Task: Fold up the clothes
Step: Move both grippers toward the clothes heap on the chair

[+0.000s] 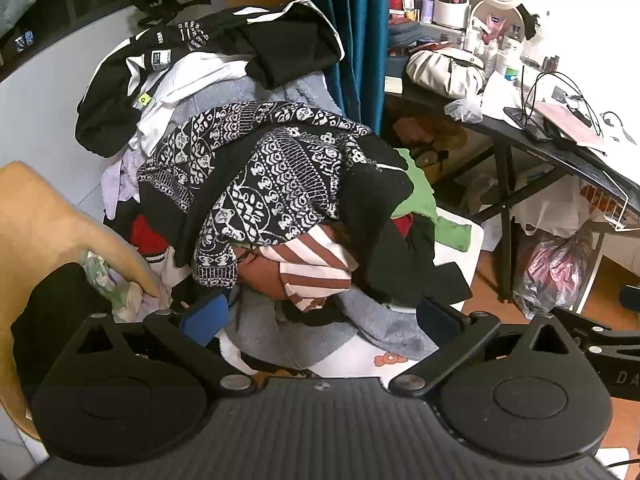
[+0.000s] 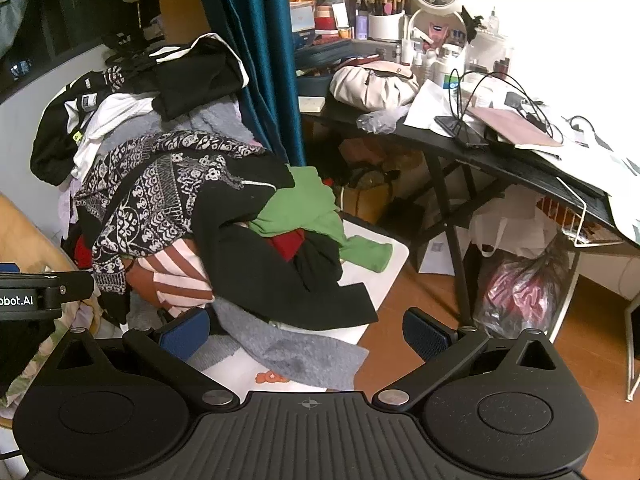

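A tall heap of clothes fills both views: a black-and-white patterned garment (image 1: 264, 172) (image 2: 160, 184) on top, a brown-and-white striped piece (image 1: 316, 264) (image 2: 176, 276) under it, a green garment (image 2: 308, 216) (image 1: 420, 196), black pieces and a grey fleece (image 1: 384, 328) (image 2: 296, 352) at the bottom. My left gripper (image 1: 322, 318) hangs open just above the grey fleece and striped piece, nothing between its blue pads. My right gripper (image 2: 306, 336) is open too, over the grey fleece's edge, holding nothing. The left gripper's body (image 2: 32, 296) shows at the right wrist view's left edge.
The heap rests on a white surface (image 2: 376, 256). A black desk (image 2: 500, 160) crowded with cosmetics, a beige bag (image 2: 372, 84), cables and papers stands to the right, with plastic bags (image 2: 520, 292) beneath it. A teal curtain (image 2: 256, 60) hangs behind. A tan chair edge (image 1: 48, 216) is at left. Wooden floor lies at right.
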{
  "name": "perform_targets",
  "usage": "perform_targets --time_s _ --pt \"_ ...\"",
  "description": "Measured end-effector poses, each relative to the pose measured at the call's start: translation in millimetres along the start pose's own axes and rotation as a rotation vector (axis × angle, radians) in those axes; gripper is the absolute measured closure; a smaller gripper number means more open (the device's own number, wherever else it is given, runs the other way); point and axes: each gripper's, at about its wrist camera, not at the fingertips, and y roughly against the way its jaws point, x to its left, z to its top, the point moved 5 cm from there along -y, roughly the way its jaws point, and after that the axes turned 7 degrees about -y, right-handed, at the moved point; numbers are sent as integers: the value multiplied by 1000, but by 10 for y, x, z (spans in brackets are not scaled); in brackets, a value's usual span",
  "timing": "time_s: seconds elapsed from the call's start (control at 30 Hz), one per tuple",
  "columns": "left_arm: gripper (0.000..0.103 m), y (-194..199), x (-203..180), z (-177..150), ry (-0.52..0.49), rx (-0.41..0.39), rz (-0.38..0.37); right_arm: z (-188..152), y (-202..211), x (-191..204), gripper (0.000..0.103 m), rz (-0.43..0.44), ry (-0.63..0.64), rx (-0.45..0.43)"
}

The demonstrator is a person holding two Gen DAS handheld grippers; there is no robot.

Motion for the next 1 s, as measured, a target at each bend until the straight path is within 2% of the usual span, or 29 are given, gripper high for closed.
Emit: perform_targets --time_s 0.07,0.2,0.37,0.73,0.9,1.0 --pt "1 5 10 10 12 -5 -19 23 11 16 1 -2 3 -1" --pt "1 25 -5 -45 7 -24 23 31 17 41 1 -18 21 -18" --pt "1 31 26 -74 27 -9 15 -56 28 -9 1 -21 30 -28" --pt "1 26 108 -160 86 14 59 -63 49 -49 1 -12 13 -12" --pt "1 61 148 -202 134 -9 40 18 54 -5 1 23 52 -28" --pt "1 72 181 -208 148 -24 57 45 19 30 1 59 63 -17"
